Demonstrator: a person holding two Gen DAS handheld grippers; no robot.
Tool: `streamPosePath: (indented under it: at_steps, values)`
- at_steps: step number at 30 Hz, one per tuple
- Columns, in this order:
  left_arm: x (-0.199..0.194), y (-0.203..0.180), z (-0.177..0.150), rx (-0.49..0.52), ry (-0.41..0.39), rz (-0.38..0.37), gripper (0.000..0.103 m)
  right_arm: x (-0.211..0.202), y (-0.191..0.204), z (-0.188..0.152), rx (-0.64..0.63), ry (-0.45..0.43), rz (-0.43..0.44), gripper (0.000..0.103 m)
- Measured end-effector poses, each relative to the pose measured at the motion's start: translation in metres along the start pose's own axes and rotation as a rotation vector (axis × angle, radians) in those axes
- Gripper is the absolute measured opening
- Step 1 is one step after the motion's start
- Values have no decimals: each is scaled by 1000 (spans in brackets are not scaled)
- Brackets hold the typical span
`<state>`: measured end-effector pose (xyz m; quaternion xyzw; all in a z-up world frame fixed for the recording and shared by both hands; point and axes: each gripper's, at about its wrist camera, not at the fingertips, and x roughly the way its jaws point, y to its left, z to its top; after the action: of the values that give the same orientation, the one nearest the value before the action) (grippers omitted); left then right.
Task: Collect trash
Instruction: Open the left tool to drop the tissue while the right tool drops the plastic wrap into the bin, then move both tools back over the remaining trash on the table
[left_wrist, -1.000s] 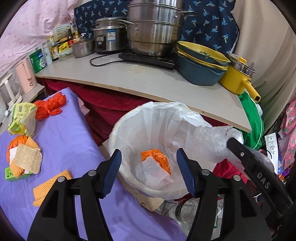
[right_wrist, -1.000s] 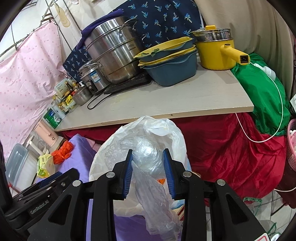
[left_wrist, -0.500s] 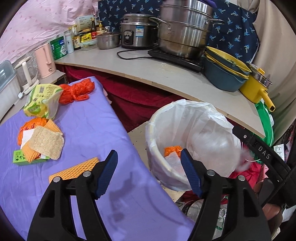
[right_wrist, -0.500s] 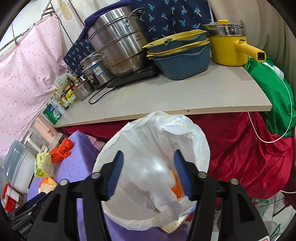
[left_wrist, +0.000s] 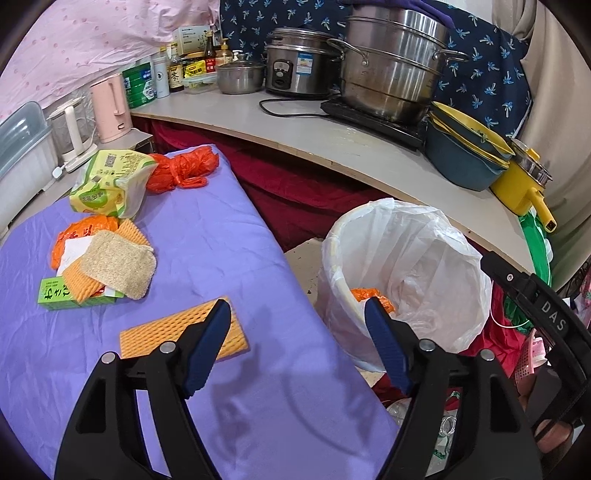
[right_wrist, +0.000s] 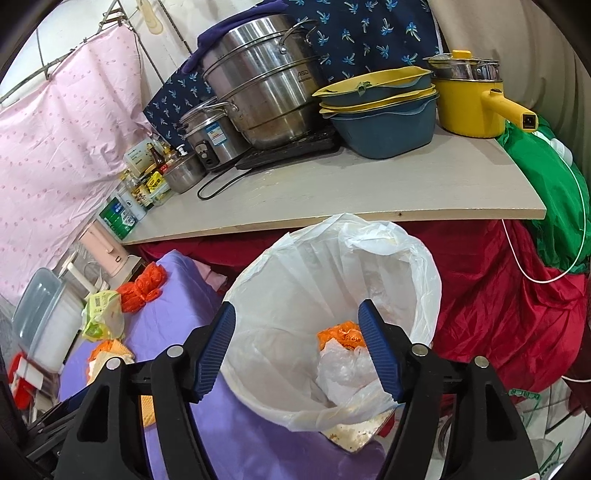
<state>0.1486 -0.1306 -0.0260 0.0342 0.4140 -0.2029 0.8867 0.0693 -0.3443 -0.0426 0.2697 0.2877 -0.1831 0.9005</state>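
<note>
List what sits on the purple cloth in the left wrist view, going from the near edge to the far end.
Orange foam sheet → green box → tan scrub pad → yellow-green packet → orange plastic bag.

Home kitchen: steamer pot (left_wrist: 391, 70), rice cooker (left_wrist: 299, 62), sauce bottles (left_wrist: 175, 72).
</note>
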Motion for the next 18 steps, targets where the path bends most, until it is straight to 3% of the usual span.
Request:
streamPosePath:
  at_steps: [11, 18]
  values:
    - [-23, 41, -14, -52, -19, 46, 73, -15, 42, -25, -83, 21, 28, 77]
    - [-36, 76, -27, -102, -20, 86, 73, -21, 78, -45, -144, 51, 75, 78]
